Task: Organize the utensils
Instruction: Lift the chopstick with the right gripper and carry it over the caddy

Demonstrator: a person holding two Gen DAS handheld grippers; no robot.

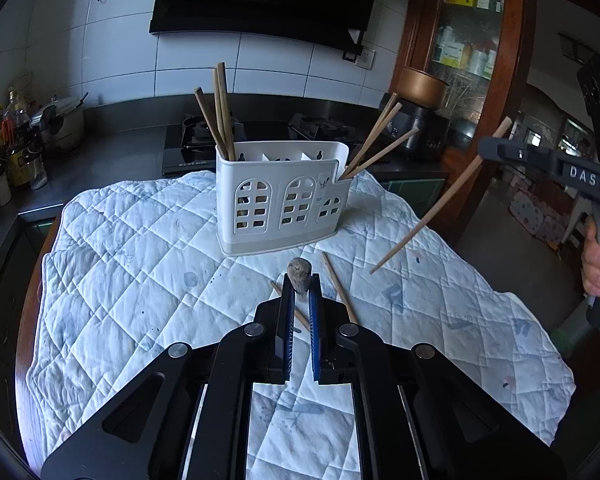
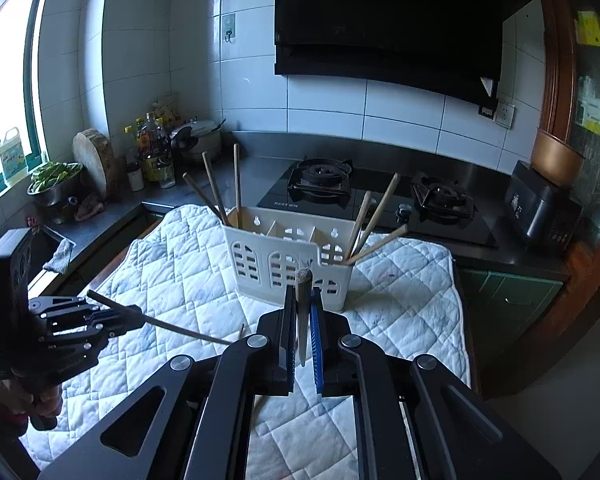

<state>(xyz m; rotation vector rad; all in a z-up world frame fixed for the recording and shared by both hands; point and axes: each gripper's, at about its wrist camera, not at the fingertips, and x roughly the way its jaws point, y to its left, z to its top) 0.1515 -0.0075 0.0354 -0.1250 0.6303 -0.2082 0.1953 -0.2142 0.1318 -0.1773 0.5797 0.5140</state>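
A white utensil holder (image 1: 282,196) stands on the quilted cloth (image 1: 140,264), also in the right wrist view (image 2: 288,264). Three chopsticks (image 1: 220,112) lean in its left compartment and three chopsticks (image 1: 380,140) in its right. My left gripper (image 1: 301,286) is shut on a chopstick (image 1: 299,274), seen end-on; from the right wrist view that gripper (image 2: 134,314) holds the chopstick (image 2: 180,330) level above the cloth. My right gripper (image 2: 303,296) is shut on another chopstick (image 2: 302,292); from the left view the gripper (image 1: 488,150) holds that chopstick (image 1: 440,204) slanted, right of the holder.
Two loose chopsticks (image 1: 338,284) lie on the cloth in front of the holder. A gas stove (image 2: 376,200) sits behind the table. Bottles and a pot (image 2: 160,152) stand on the counter to the left. A dark appliance (image 2: 540,208) is at the right.
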